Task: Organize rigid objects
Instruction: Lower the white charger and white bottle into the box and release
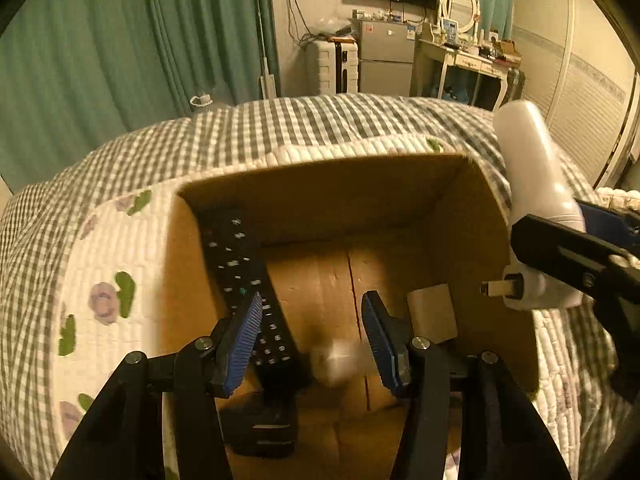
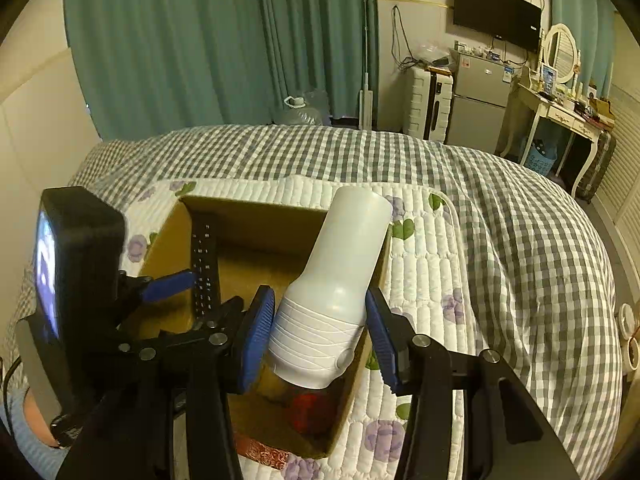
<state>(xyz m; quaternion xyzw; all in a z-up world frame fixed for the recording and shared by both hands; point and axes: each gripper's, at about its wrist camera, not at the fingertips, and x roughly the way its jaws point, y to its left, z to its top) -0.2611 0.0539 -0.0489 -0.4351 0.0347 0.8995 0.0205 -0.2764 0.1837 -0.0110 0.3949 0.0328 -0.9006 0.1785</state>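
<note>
Bottle (image 2: 344,280), white and long, is clamped between the blue pads of the right gripper (image 2: 320,340) at centre frame in the right wrist view. Its long axis runs from the ribbed cap end at lower centre up and slightly right to the flat base near the box's (image 2: 248,216) far rim. In the left wrist view the same bottle (image 1: 536,184) sits at the right edge, tilted, base toward the upper left, with a small stub sticking out leftward near its gripped end; it hangs over the box's right wall (image 1: 472,216).

Inside the open cardboard box a black remote (image 1: 244,280) leans along the left wall, its long axis running from the far left corner down toward lower centre. A pale block (image 1: 432,312) lies against the right wall, and a blurred white thing (image 1: 336,364) sits on the floor between the left gripper's fingers. A dark object (image 1: 264,428) lies at the near end, below the remote. The middle of the floor is bare cardboard, with a seam down it.

Left gripper (image 1: 312,340) is inside the box mouth, jaws apart and clamping nothing; its left pad overlaps the remote in the picture, though contact cannot be told.

The box rests on a white quilted mat (image 2: 424,264) with purple flowers, on a grey checked bedspread (image 2: 520,216) with open room on the right.
</note>
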